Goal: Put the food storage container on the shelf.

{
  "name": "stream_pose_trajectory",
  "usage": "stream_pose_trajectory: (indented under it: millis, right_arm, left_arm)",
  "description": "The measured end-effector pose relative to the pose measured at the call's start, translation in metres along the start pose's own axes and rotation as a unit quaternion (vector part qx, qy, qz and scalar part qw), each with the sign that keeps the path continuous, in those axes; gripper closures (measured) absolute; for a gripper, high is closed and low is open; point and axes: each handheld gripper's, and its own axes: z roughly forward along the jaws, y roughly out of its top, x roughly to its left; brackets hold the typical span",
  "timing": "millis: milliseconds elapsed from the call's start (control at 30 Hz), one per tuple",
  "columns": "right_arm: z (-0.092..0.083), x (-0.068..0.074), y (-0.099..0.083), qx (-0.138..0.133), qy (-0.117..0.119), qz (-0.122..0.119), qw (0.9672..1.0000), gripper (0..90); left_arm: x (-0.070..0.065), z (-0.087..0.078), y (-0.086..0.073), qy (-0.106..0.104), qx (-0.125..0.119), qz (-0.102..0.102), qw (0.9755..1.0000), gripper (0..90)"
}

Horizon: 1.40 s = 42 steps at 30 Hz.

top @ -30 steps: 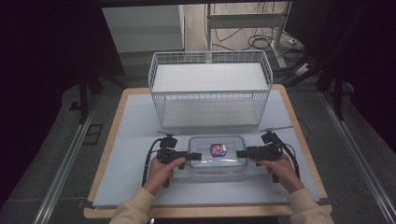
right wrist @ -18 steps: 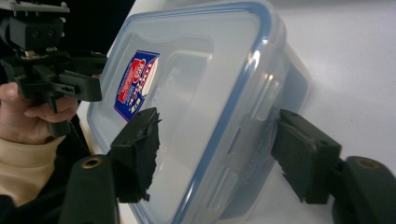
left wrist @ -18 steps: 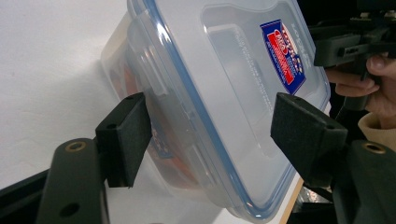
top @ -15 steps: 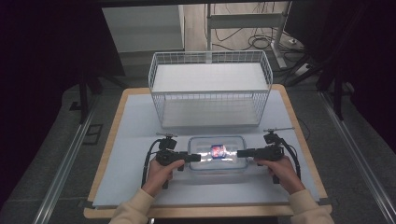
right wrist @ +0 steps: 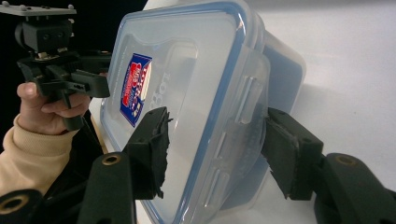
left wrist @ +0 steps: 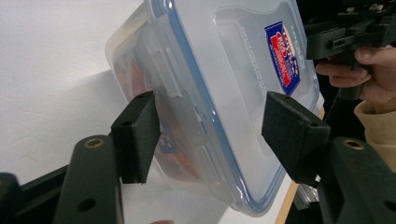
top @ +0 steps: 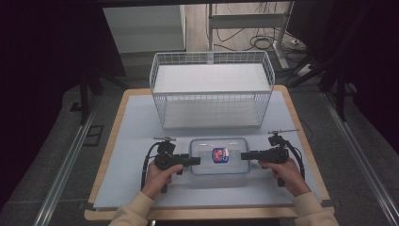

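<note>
Container (top: 219, 156), a clear lidded box, sits flat on the tabletop (top: 131, 127) at 6 o'clock from the wire basket (top: 211, 89), not yet lifted. Left gripper (top: 192, 161) at its 9 o'clock end and right gripper (top: 244, 155) at 3 o'clock have just been closing. Each pair of fingers (left wrist: 136, 135) straddles an end latch, spread and apparently not pinching. The grip and lift are, I judge, left.
</note>
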Motion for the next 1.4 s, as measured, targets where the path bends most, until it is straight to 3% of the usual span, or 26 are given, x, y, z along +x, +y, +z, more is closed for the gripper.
stream_pose_trajectory:
  millis: [400, 633, 1033, 1133, 1400]
  right_arm:
    - [-0.002, -0.001, -0.002, -0.003, 0.006, -0.004, 1.0, 45.8]
    - [-0.005, 0.004, -0.006, -0.013, 0.0, -0.007, 0.9999, 47.3]
    - [-0.01, 0.012, -0.014, -0.034, -0.007, -0.009, 0.9994, 50.2]
    - [-0.011, 0.014, -0.014, -0.042, -0.008, -0.022, 0.9988, 50.7]
    - [-0.014, 0.017, -0.014, -0.051, -0.005, -0.028, 0.9983, 50.7]
  left_arm:
    - [0.003, -0.003, -0.001, -0.012, -0.004, -0.002, 0.9999, 42.1]
    - [0.0, -0.005, -0.005, -0.015, -0.022, -0.013, 0.9995, 45.7]
    - [-0.009, -0.009, -0.009, 0.0, -0.036, 0.007, 0.9993, 48.9]
    - [-0.012, -0.011, -0.008, 0.008, -0.037, 0.016, 0.9991, 49.8]
    - [-0.015, -0.016, -0.006, 0.0, -0.048, 0.024, 0.9985, 50.9]
